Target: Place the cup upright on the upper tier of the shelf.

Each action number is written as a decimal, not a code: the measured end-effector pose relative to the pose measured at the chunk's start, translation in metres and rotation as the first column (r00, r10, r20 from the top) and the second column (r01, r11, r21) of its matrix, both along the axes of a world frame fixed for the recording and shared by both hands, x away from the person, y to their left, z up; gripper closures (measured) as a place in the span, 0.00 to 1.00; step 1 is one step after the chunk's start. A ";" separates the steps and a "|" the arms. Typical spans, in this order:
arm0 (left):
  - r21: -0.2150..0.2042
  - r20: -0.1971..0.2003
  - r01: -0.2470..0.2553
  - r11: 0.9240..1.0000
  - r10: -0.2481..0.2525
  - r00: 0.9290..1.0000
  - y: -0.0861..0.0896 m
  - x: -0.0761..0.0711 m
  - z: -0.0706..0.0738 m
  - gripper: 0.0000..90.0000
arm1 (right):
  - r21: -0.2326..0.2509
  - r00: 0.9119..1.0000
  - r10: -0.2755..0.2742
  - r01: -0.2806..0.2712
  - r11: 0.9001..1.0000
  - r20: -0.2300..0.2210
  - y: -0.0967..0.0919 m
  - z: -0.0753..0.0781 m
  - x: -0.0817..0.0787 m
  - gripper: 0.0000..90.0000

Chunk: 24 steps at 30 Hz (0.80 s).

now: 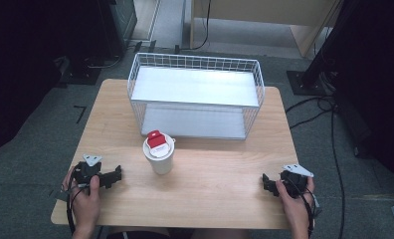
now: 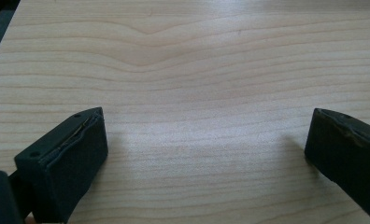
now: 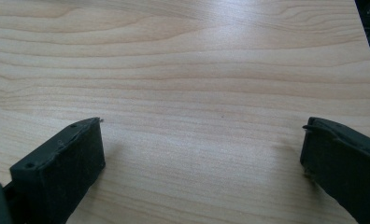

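Cup (image 1: 160, 159) dead centre on the table (image 1: 220, 184), and it's the one loose thing out here: a white paper cup standing upright, white lid on top, with a red block or tab (image 1: 156, 139) sitting on that lid and a small label just below the red. What the label says is too small to read. Whether anything is inside the cup, you cannot tell; the lid covers it.

Look to twelve o'clock from the cup and you've got the white wire basket (image 1: 195, 94), a two-level rack with mesh walls and flat pale shelves. The cup stands just in front of its lower front edge, near but apart from the wire. The top shelf lies bare and bright, the lower shelf bare as well as far as the mesh lets you see.

Now your hands. Your left gripper (image 1: 116, 174) rests on the wood at about eight o'clock from the cup, your left hand (image 1: 88, 196) wrapped behind it, grey plate on top. In the left gripper view the two black jaws stand wide apart with nothing but wood grain (image 2: 192, 93) between them.

Your right gripper (image 1: 267, 183) sits at about four o'clock from the cup, well apart from it, your right hand (image 1: 297, 201) behind, cable trailing back. In the right gripper view the jaws are likewise spread wide over bare tabletop (image 3: 197, 93), holding nothing.
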State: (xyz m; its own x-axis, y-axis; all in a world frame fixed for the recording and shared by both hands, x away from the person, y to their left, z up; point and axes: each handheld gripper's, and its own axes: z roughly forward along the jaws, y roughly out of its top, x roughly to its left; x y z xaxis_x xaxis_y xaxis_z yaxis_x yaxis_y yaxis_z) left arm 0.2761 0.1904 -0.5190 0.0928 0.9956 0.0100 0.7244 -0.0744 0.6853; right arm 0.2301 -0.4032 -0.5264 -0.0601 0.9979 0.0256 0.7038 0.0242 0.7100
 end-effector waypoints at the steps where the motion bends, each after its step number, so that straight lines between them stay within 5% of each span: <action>1: 0.000 0.001 -0.001 1.000 0.001 1.000 0.000 0.000 0.000 0.00 | 0.000 1.000 -0.020 0.020 1.000 0.000 0.002 0.000 -0.001 0.00; 5: 0.000 0.000 0.000 1.000 0.000 1.000 0.000 0.000 0.000 0.00 | -0.033 0.999 -0.033 0.034 0.999 0.023 0.008 0.004 -0.003 0.00; 9: 0.000 0.001 0.000 1.000 0.000 1.000 0.000 0.000 0.000 0.00 | 0.024 0.996 0.015 -0.017 1.000 0.087 0.030 0.021 -0.004 0.00; 17: 0.000 0.000 0.000 1.000 0.000 1.000 0.000 0.000 0.000 0.00 | 0.034 0.991 0.076 -0.080 0.996 0.115 0.071 0.042 0.001 0.00; 24: -0.001 0.000 -0.001 1.000 0.001 1.000 0.000 0.000 0.000 0.00 | 0.026 0.964 0.202 -0.210 0.977 0.174 0.129 0.069 0.008 0.00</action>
State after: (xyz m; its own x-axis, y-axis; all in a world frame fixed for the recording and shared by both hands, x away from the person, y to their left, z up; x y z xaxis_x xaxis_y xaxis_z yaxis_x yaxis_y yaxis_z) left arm 0.2760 0.1903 -0.5191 0.0920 0.9957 0.0090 0.7244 -0.0731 0.6855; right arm 0.2384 -0.2743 -0.4575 -0.2714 0.9616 0.0410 0.5562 0.1220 0.8220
